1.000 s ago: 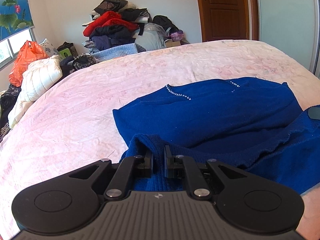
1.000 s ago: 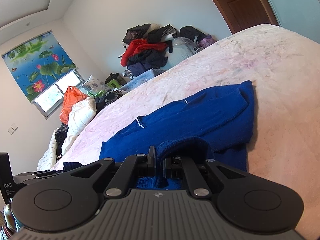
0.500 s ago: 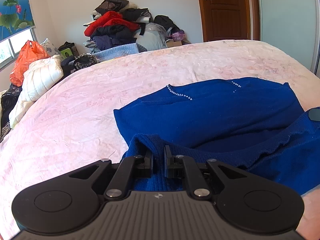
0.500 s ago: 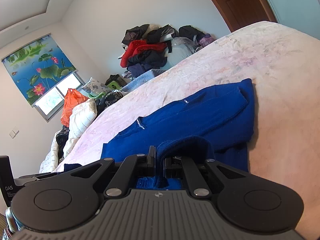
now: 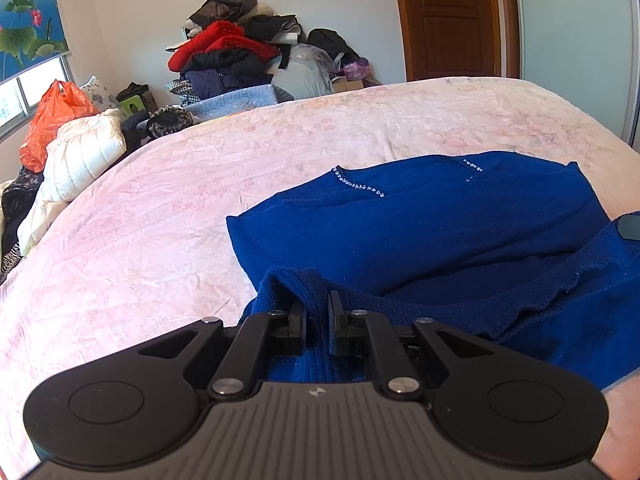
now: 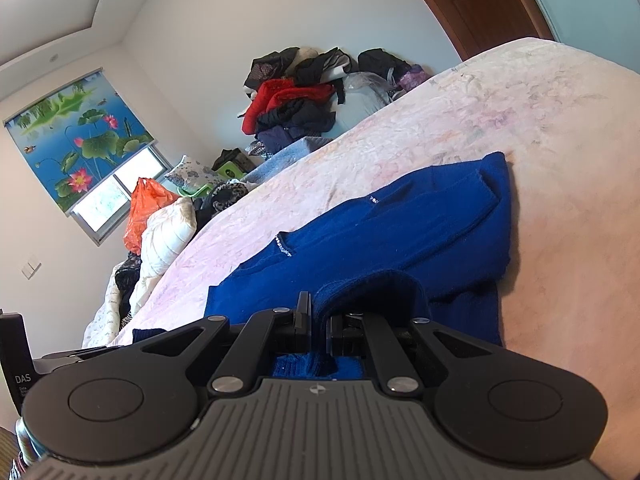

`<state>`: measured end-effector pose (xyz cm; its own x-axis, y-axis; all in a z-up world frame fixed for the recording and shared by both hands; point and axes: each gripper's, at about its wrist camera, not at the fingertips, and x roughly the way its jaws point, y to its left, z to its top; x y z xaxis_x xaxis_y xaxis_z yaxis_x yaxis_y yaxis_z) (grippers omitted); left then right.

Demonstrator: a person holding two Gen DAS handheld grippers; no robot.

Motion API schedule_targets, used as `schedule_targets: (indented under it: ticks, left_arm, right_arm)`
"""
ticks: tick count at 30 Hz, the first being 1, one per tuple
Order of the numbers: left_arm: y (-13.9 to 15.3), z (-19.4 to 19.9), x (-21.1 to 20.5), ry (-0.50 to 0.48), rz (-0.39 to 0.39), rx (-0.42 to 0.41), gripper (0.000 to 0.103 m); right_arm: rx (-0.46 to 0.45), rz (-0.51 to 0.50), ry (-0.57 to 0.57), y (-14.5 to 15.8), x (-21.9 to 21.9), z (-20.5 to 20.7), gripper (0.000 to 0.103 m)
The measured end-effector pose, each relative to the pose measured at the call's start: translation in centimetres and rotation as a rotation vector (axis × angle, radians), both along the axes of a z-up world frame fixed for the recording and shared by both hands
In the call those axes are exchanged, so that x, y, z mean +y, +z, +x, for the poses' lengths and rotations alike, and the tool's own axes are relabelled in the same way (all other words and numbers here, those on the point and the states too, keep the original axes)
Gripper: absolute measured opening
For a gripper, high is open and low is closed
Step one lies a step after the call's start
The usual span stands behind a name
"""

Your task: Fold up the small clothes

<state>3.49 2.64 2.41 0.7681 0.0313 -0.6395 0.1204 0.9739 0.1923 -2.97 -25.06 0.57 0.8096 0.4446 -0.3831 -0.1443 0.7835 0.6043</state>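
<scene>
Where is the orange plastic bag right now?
The orange plastic bag sits off the bed at the far left of both wrist views, below the window and right behind the white puffy jacket.

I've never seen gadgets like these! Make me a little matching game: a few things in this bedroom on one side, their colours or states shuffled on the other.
Things:
1. sweater
2. plastic bag
3. bedspread
4. left gripper

Descriptions:
A. pale pink
B. shut on knit fabric
C. deep blue
D. orange

Pairs: 1-C, 2-D, 3-A, 4-B
</scene>
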Motion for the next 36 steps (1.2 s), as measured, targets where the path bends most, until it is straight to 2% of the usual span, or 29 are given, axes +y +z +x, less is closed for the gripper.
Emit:
schedule_targets:
  ticks: [10,14,36]
  left_arm:
    - [0.0,-0.1,0.2,0.01,-0.016,-0.005,0.009]
    - [0.7,-0.3,0.6,0.018,-0.035,-0.025,0.009]
    - [3.2,0.6,0.6,0.028,-0.035,-0.089,0.009]
  right_arm:
    - [-0.015,-0.003,-0.011,0.1,0.1,-0.1,0.01]
    - [-0.028,0.001,-0.014,0.5,0.0,-0.3,0.01]
    - [-0.074,0.011,-0.021,2.5,-0.1,1.2,0.01]
